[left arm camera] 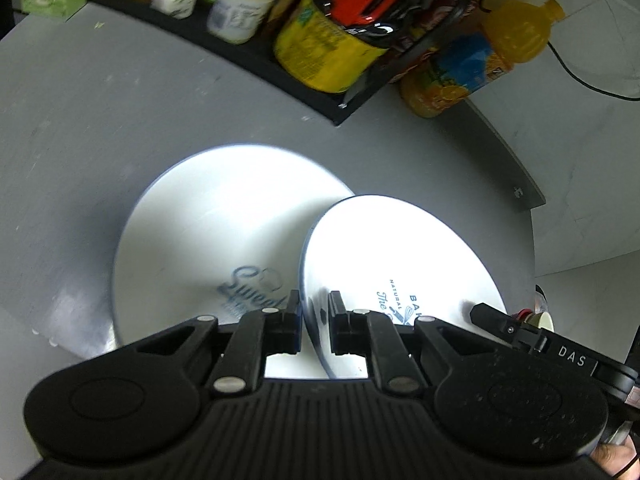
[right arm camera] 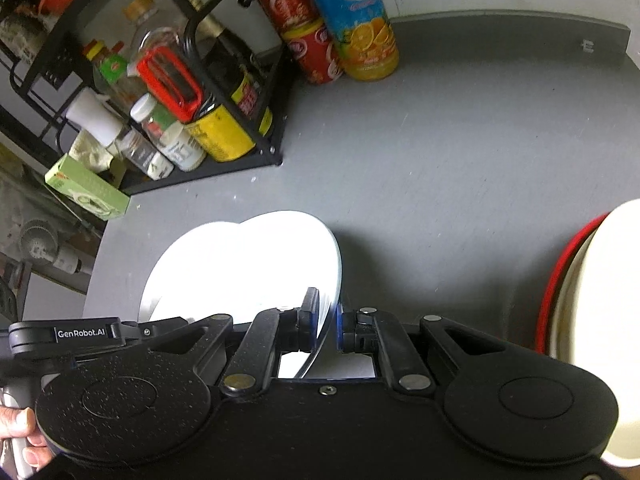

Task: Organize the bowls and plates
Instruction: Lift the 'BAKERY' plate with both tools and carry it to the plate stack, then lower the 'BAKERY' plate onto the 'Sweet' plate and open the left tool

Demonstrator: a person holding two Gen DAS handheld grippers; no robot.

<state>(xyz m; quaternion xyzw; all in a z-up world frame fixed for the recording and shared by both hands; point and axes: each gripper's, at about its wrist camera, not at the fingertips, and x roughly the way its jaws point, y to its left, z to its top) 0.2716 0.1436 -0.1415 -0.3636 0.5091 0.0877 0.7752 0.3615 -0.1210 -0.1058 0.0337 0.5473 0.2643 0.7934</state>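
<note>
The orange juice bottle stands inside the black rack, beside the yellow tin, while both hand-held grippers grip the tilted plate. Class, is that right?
Not quite. The orange juice bottle stands outside the black rack, on the grey table next to the red cans, as the right wrist view shows. The rest holds: both hand-held grippers grip the tilted plate.

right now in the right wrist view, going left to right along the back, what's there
green box -> black rack holding the yellow can -> red cans -> orange juice bottle
</note>
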